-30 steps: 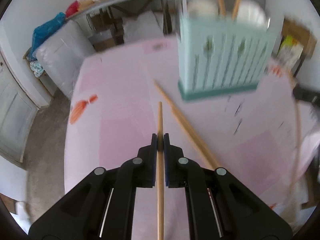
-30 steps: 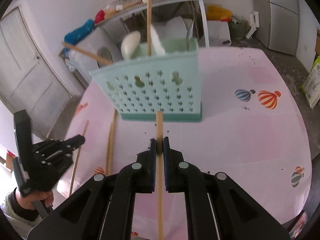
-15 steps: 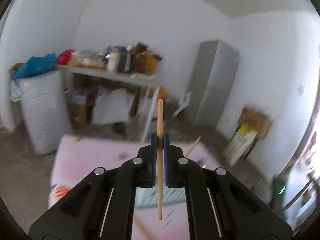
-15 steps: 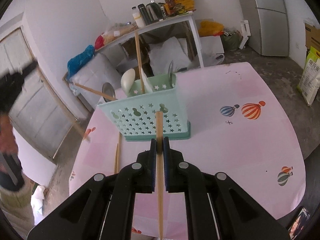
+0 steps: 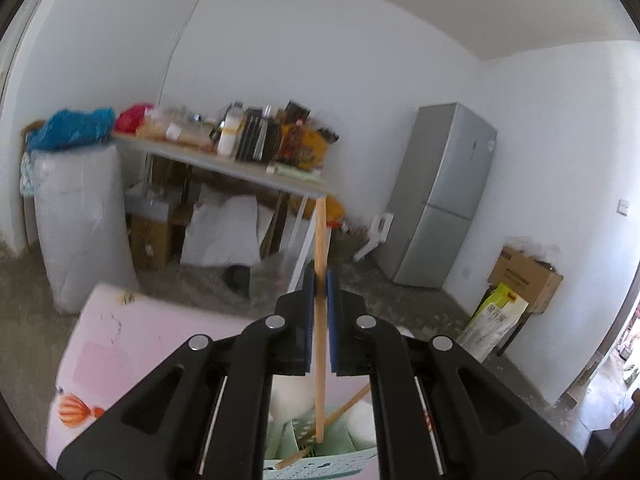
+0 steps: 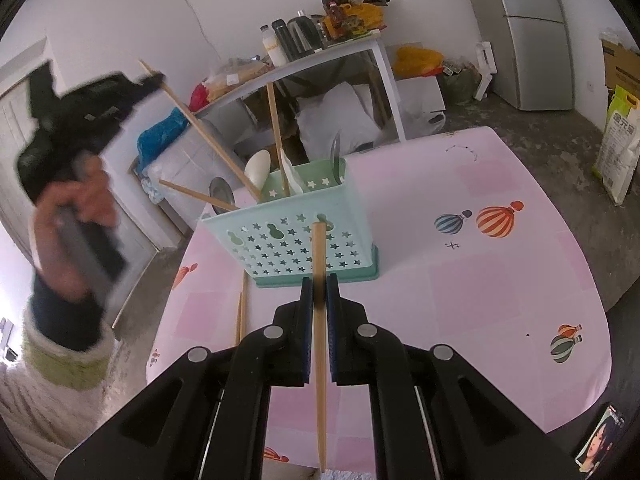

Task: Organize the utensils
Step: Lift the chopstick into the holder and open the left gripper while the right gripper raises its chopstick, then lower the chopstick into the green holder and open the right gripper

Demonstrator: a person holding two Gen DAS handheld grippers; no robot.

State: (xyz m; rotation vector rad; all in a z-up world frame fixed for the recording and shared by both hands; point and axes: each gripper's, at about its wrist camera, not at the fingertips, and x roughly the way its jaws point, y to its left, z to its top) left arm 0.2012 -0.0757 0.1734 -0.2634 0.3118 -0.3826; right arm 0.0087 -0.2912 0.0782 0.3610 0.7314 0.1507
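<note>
The left gripper (image 5: 319, 280) is clamping a chopstick (image 5: 320, 320) whose lower tip is dipping into the green utensil caddy (image 6: 296, 240). The right gripper (image 6: 319, 284) is pinching another chopstick (image 6: 319, 320) just before the caddy.

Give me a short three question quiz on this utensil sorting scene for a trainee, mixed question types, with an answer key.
1. True or false: the left tool is clamped on a wooden chopstick whose lower tip is over the pale green perforated plastic utensil basket.
2. Multiple choice: what does the right tool hold? A. a metal spoon B. a second wooden chopstick C. nothing
3. Fill in: loose chopsticks lie on the pink ____-patterned tablecloth, left of the basket.

Key: 1 true; 2 B; 3 balloon.
</note>
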